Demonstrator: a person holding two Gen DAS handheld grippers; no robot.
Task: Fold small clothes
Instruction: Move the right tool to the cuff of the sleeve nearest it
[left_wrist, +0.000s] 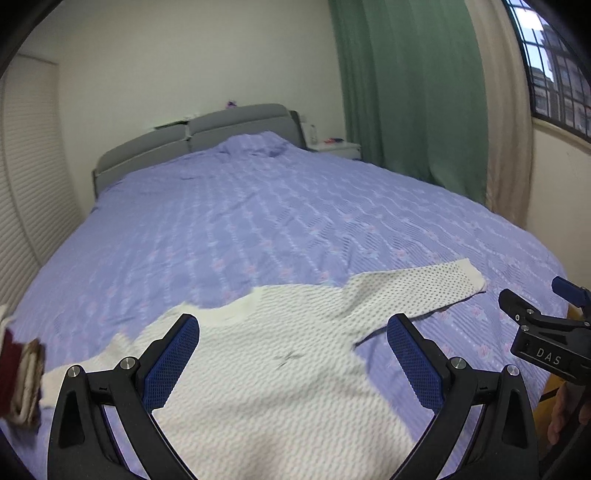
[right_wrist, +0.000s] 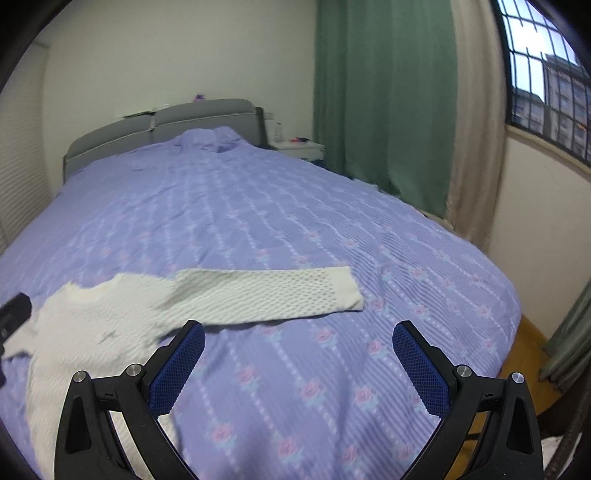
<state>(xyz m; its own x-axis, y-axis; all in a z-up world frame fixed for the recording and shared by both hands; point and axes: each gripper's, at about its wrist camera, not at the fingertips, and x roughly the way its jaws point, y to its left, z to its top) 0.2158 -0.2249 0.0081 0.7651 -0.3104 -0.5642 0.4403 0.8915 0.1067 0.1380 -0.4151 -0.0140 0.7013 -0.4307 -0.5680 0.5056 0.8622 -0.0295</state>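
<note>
Left wrist view: left gripper (left_wrist: 293, 334) spread wide, empty, above white knit sweater (left_wrist: 266, 354) lying flat on near part of bed (left_wrist: 258, 214). Folded clothes (left_wrist: 20, 380) at far left.

Right wrist view: right gripper (right_wrist: 298, 341) released; sleeve (right_wrist: 266, 293) outstretched. Folding apparently not yet begun.

"DAS" (white) on right tool (left_wrist: 546, 325).

2 wrist fisheyes, low over bed (left_wrist: 295, 206), facing headboard (right_wrist: 162, 122), sharing sweater (left_wrist: 280, 369)
</note>
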